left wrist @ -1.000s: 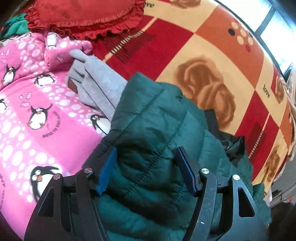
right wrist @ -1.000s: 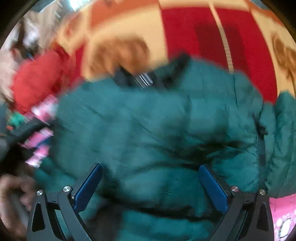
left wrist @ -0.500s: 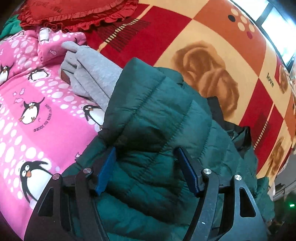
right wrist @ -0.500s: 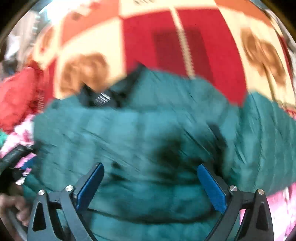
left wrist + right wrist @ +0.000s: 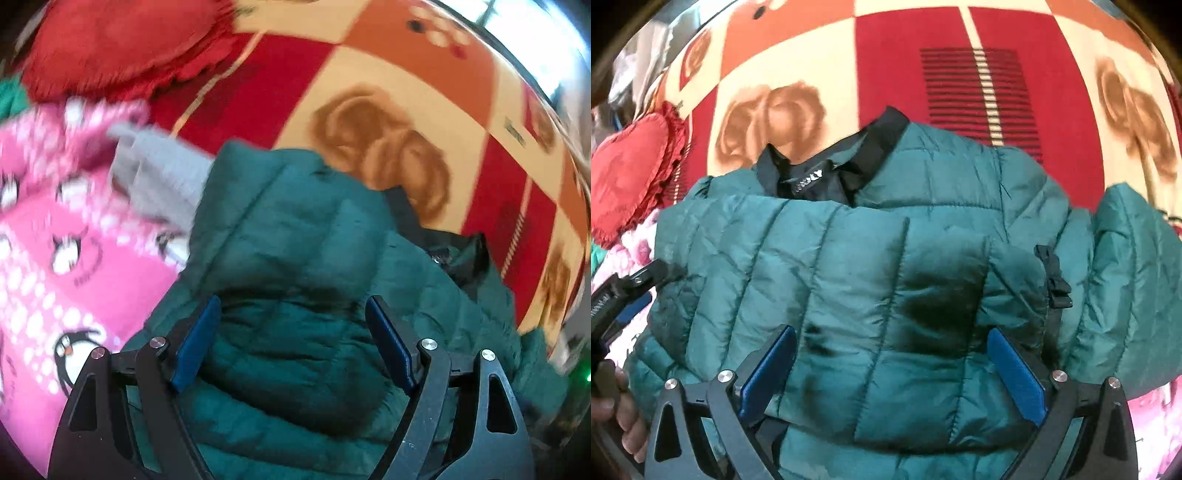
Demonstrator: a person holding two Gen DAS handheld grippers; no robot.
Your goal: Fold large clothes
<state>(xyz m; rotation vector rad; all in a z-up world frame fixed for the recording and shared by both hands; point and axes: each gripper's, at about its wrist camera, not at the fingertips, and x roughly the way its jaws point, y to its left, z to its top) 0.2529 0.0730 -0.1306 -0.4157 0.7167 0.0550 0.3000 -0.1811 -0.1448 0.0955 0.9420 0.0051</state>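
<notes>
A dark green quilted jacket (image 5: 849,258) with a black collar (image 5: 882,144) lies folded on the bed, one sleeve (image 5: 1126,280) off to the right. My right gripper (image 5: 892,362) hovers over its middle, jaws wide open, pads clear of the cloth. My left gripper (image 5: 291,332) sits over a puffy fold of the same jacket (image 5: 295,240). Its jaws are opening, with the fold bulging between the blue pads (image 5: 195,343). The left gripper (image 5: 624,291) also shows at the left edge of the right wrist view, held by a hand (image 5: 617,402).
The bed cover (image 5: 369,92) is red, orange and cream checks with brown roses. A red frilled heart cushion (image 5: 122,44) lies at the back left. A pink penguin blanket (image 5: 55,258) and a grey garment (image 5: 162,173) lie left of the jacket. A bright window (image 5: 546,44) is top right.
The left gripper's jaws have spread wider around the jacket fold, and that gripper has shifted and rolled a little. The right gripper has stayed wide open over the jacket.
</notes>
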